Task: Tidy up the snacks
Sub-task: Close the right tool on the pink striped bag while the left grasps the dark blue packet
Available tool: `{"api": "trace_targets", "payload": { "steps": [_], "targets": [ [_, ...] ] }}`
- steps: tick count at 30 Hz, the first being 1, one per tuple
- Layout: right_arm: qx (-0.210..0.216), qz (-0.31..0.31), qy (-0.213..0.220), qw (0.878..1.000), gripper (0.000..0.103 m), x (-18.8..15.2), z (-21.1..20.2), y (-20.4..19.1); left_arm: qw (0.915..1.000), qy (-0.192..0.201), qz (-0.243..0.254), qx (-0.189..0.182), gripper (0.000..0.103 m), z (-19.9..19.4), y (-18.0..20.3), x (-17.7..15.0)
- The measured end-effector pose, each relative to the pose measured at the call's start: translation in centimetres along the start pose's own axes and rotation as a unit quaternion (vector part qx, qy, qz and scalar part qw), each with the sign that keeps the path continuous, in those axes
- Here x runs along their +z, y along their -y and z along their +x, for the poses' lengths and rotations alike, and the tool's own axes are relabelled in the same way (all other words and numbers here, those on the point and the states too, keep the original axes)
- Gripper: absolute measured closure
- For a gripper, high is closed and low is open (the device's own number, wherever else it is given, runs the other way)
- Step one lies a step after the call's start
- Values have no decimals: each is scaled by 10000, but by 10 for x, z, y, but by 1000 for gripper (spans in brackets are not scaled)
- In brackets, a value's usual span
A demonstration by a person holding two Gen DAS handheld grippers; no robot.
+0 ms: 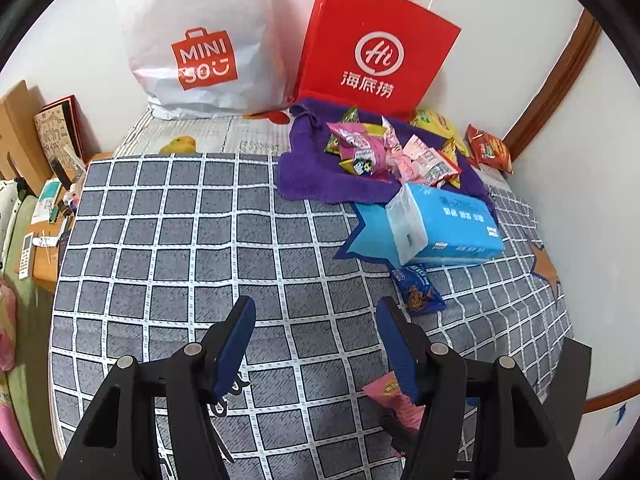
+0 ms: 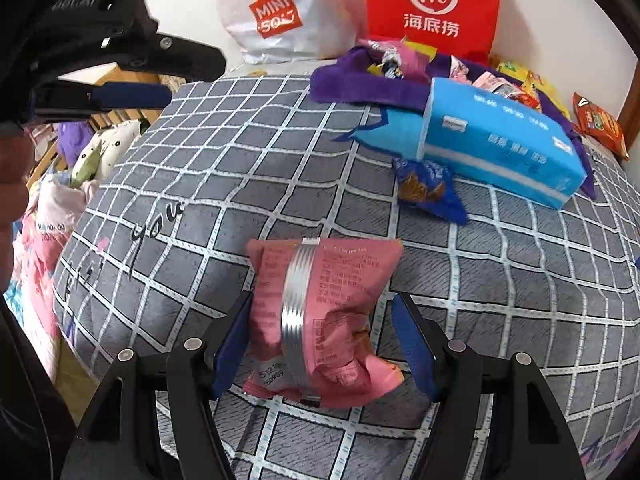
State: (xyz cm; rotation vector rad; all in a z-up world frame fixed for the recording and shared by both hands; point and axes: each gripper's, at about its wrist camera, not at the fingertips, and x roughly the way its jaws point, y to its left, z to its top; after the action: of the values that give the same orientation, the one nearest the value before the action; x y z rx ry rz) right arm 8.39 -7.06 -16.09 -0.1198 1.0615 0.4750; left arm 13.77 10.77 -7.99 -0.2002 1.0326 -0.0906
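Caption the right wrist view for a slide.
Right tool closing around a pink snack bag on the checked bedspread.

Both wrist views tilt down, close over checked bedspread point(image 1: 180, 240), sharing red bag point(image 2: 432, 4)

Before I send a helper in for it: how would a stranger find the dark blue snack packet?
Start at the light blue tissue pack lying on the grid-patterned bedcover. The dark blue snack packet lies against its near corner, apart from the snack pile on the purple towel. Alone among the pink, yellow and red wrappers, it is dark blue.
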Motion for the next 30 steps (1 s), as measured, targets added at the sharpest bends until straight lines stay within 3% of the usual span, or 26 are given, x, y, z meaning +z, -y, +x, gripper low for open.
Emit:
{"api": "trace_targets", "payload": {
  "steps": [1,4,11,14,21,28,30],
  "targets": [
    [32,10,53,10000,45,-1,0,2,10000,-21,7,21,43,3,1,0],
    [145,25,171,9997,51,-2,-5,10,9999,-130,1,80,43,16,5,2],
    [-85,313,623,9975,51,1,-30,58,9988,-473,92,20,43,59,30,-1],
    [-473,511,854,9939,51,2,-40,93,9981,-596,154,-51,43,75,44,-5],
    [-1002,1010,900,9857,51,0,-38,164,9963,-789,78,-330,44,107,67,-14],
    [-1202,962,967,9833,51,-8,-28,186,9970,-597,-75,-479,44,122,85,-11],
    [-1248,870,995,9833,51,-8,-26,187,9979,-538,-17,-350,44,126,94,-8]
  ]
}}
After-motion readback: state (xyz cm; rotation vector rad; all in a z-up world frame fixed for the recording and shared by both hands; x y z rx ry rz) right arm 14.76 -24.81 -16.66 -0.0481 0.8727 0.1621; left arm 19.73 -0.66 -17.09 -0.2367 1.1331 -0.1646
